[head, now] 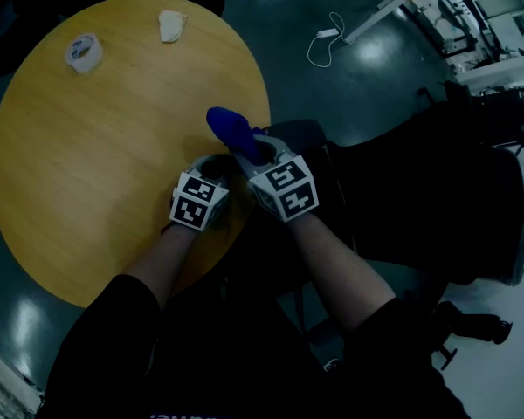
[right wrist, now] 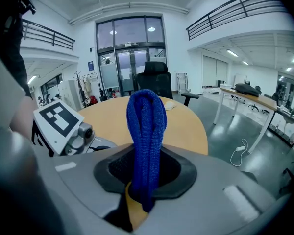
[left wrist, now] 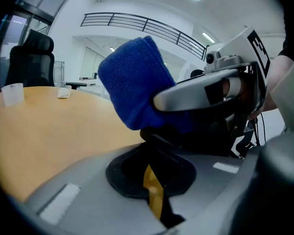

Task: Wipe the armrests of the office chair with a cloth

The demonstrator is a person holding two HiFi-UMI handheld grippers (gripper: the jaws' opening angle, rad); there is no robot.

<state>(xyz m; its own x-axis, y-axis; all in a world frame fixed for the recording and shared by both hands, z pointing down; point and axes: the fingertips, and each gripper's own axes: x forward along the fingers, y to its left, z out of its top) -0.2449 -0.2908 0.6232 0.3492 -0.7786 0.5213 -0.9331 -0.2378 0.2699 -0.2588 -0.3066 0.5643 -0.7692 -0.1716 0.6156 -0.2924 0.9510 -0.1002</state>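
Wooden table (head: 87,173) edge: wiping not yet begun

Above near right edge, right gripper (right wrist: 143,177) clamped on folded blue cloth (right wrist: 146,126); left gripper (left wrist: 154,190) closed, empty. Dark office chair (head: 437,208) just beside. Seemingly all wiping left to do.

Head view steeply down over round desk (head: 87,147); gripper views low, close, level across it; all share desk, blue cloth (right wrist: 146,131).

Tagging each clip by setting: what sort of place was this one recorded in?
Most likely a large open-plan office hall. A round wooden table has a black office chair beyond it, a long desk stands to one side, and a railed mezzanine overlooks the floor near tall glass doors.
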